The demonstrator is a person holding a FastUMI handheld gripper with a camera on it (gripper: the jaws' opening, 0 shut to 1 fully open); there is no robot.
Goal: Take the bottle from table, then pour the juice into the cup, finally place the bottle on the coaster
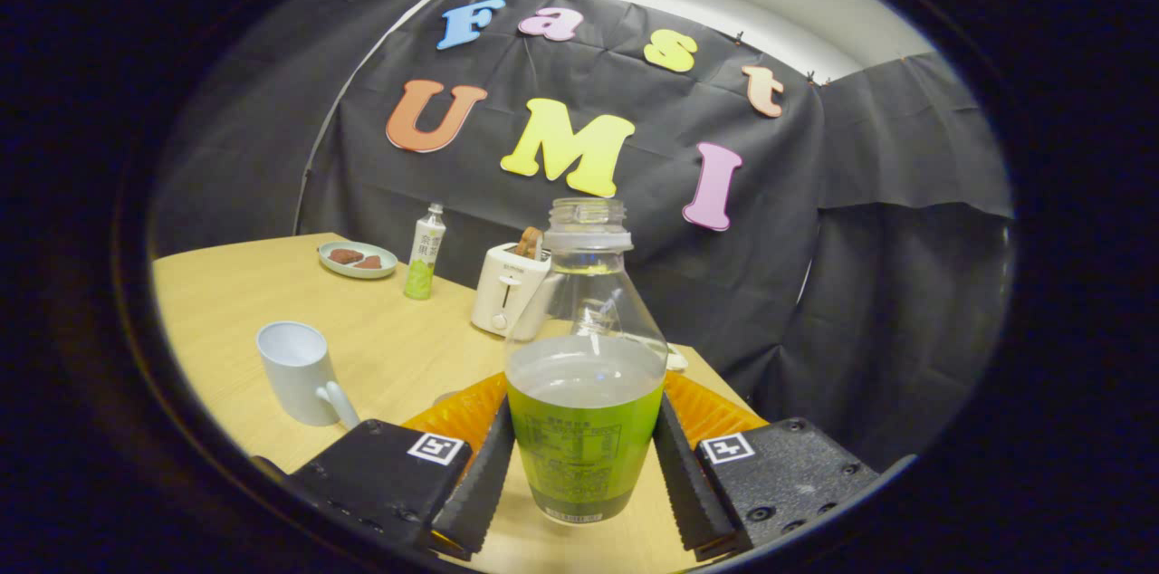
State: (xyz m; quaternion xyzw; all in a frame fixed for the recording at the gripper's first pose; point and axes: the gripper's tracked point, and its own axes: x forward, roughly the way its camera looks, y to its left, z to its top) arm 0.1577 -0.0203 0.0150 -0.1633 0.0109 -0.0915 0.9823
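Two gripper (585,474) fingers clamped on bottle (585,375), cup (297,372) beside, toaster (509,289) beyond

Background stuff on the wooden table (389,348): there's a white toaster (509,289) toward the far edge with a brownish piece of something sticking out of its slot. Just beside it sits a small capped bottle with a green label (425,253), standing upright. Next to that, a bit further along, is a pale green plate (357,259) with a couple of dark reddish chunks on it.
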